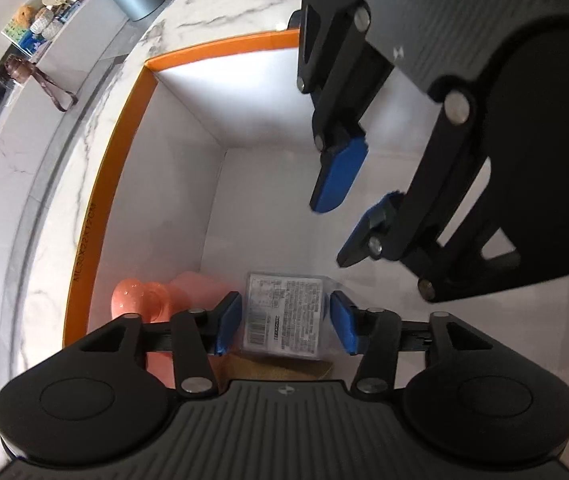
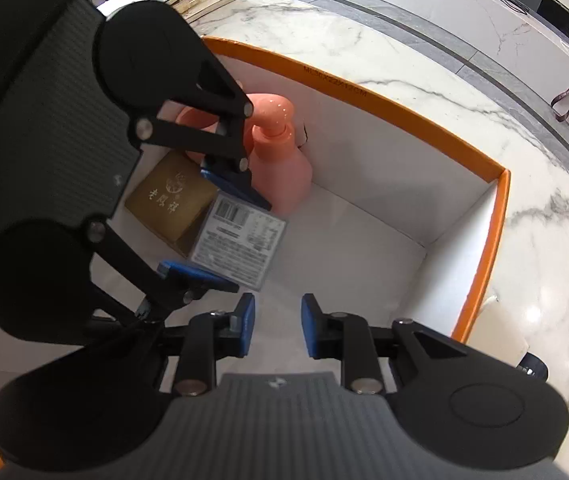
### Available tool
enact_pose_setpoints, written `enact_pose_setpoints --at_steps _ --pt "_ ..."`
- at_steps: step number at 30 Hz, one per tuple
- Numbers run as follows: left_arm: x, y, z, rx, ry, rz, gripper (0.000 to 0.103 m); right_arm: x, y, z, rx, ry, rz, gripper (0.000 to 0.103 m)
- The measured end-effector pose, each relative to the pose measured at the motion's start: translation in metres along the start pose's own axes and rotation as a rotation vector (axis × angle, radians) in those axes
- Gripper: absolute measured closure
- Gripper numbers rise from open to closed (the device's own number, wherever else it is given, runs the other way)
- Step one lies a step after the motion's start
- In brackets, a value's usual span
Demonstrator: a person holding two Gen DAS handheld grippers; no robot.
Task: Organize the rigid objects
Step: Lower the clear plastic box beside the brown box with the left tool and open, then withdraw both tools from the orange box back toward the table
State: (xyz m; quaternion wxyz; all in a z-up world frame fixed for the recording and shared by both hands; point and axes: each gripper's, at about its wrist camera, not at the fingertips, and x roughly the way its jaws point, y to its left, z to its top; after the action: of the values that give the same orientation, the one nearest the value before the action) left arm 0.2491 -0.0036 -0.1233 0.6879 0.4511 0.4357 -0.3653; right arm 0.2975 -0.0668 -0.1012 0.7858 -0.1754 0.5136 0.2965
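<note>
We had three things in the box [image 2: 436, 136] already: bottle [image 2: 280, 164], gold case [image 2: 172, 200], packet [image 2: 240, 236]. Left tongs [image 1: 286, 322] stood apart around the packet; right tongs [image 2: 276, 324], at six o'clock, gaped empty.

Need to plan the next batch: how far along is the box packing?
Done: the pink pump bottle and gold box sit in the orange-rimmed box. In hand: the left tongs straddle the clear labelled pack, pads apart. The right tongs are empty. What remains outside isn't visible.
</note>
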Motion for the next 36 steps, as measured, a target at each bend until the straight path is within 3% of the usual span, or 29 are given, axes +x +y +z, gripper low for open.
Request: enact_pose_setpoints --at_steps 5,13,17,22,28,36 --pt "-0.016 -0.004 -0.013 -0.031 -0.019 0.026 0.041 0.004 0.001 -0.002 0.002 0.008 0.004 0.077" --pt "-0.077 0.006 -0.052 -0.230 -0.150 -0.019 0.041 0.007 0.007 0.005 -0.020 0.003 0.008 0.077" --pt "-0.084 0.011 -0.064 -0.320 -0.160 -0.029 0.041 0.012 0.011 0.011 -0.037 -0.001 0.015 0.077" --pt "-0.087 0.020 -0.070 -0.383 -0.161 -0.022 0.043 0.020 0.015 0.015 -0.047 -0.020 0.024 0.084" --pt "-0.090 0.036 -0.074 -0.415 -0.177 -0.040 0.045 0.024 0.026 0.021 -0.032 -0.015 -0.004 0.083" --pt "-0.100 0.030 -0.060 -0.474 -0.207 -0.011 0.045 0.018 0.032 0.018 0.009 -0.015 0.002 0.079"
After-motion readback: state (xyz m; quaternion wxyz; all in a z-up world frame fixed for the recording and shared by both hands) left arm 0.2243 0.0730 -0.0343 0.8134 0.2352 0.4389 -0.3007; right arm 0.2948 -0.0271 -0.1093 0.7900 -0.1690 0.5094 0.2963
